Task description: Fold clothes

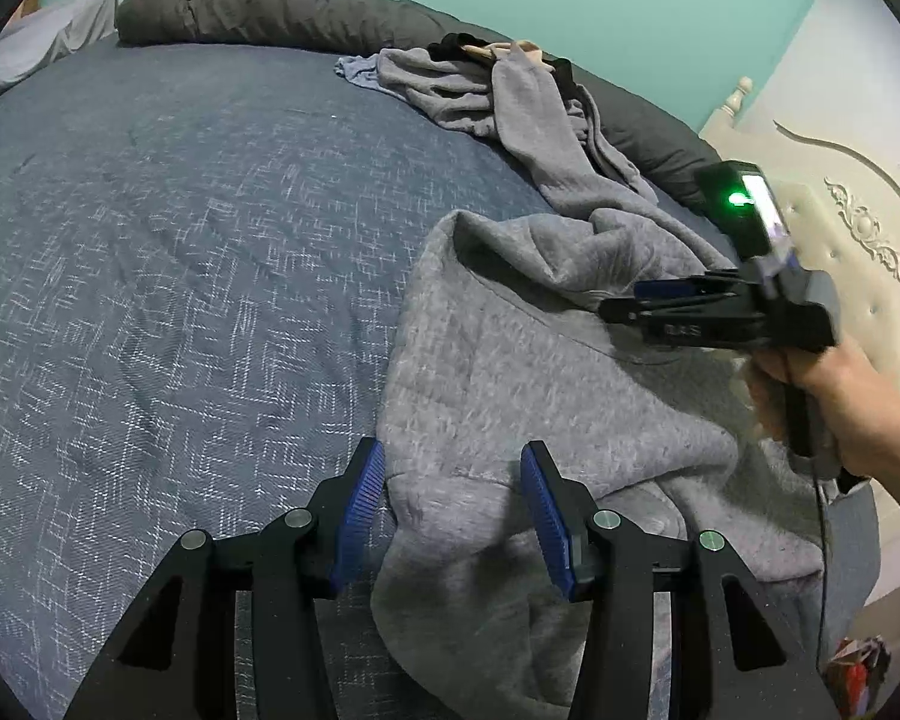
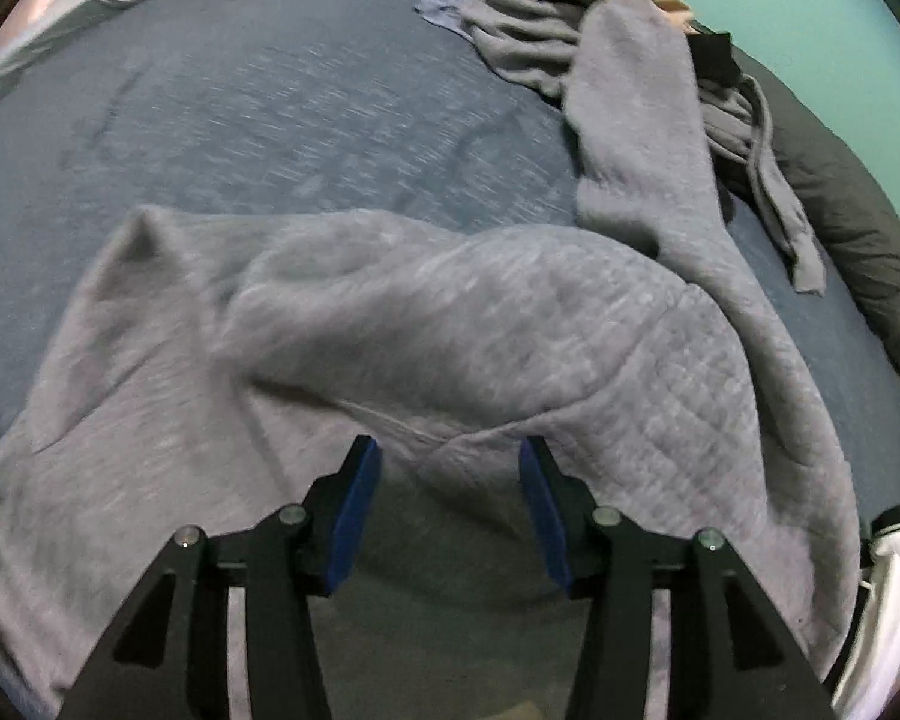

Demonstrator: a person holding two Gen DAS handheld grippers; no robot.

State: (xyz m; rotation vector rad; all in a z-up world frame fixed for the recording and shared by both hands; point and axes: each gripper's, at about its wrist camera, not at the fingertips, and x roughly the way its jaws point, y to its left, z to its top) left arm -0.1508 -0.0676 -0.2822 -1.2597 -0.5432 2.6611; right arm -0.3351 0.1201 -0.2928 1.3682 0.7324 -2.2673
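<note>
A grey quilted sweatshirt [image 1: 510, 372] lies crumpled on the blue bedspread [image 1: 180, 270], one sleeve [image 1: 546, 138] stretching toward the far pile. My left gripper [image 1: 453, 468] is open, its blue pads [image 1: 366, 504] straddling the sweatshirt's near edge. My right gripper [image 1: 642, 300] shows from the side in the left wrist view, low over the sweatshirt's upper part. In the right wrist view the right gripper [image 2: 450, 468] is open and empty just above the sweatshirt [image 2: 450, 324], whose sleeve [image 2: 636, 120] runs up and right.
A pile of other grey, blue and black clothes [image 1: 450, 84] lies at the far side. A dark grey duvet [image 1: 240, 6] is bunched along the back edge. A cream headboard [image 1: 840, 228] stands at the right; the wall is teal.
</note>
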